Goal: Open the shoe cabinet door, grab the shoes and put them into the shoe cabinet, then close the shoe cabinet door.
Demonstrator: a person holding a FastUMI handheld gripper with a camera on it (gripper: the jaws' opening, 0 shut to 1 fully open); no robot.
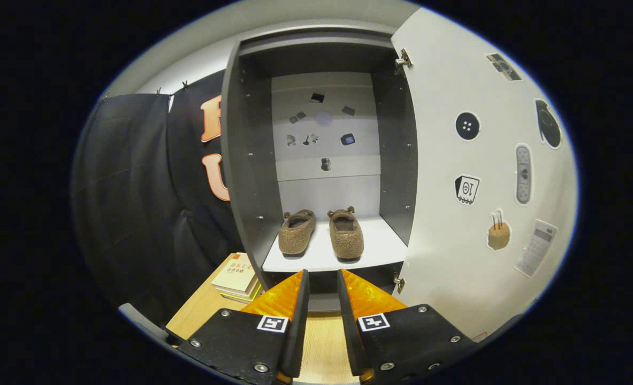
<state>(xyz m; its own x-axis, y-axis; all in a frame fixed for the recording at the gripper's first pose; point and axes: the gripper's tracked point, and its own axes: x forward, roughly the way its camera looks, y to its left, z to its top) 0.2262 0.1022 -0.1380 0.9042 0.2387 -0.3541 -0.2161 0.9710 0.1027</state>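
Both shoes (321,235) already sit on the shelf (386,246) inside the shoe cabinet (246,176), well beyond the gripper (322,280), whose fingers stand slightly apart holding nothing. Looks like only the door (455,224) is left: hook it and swing it closed.

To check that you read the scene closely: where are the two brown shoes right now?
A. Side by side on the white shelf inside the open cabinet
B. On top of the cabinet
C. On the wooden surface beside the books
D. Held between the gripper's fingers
A: the two brown shoes sit on the white shelf inside the cabinet, its door open, beyond the empty gripper.
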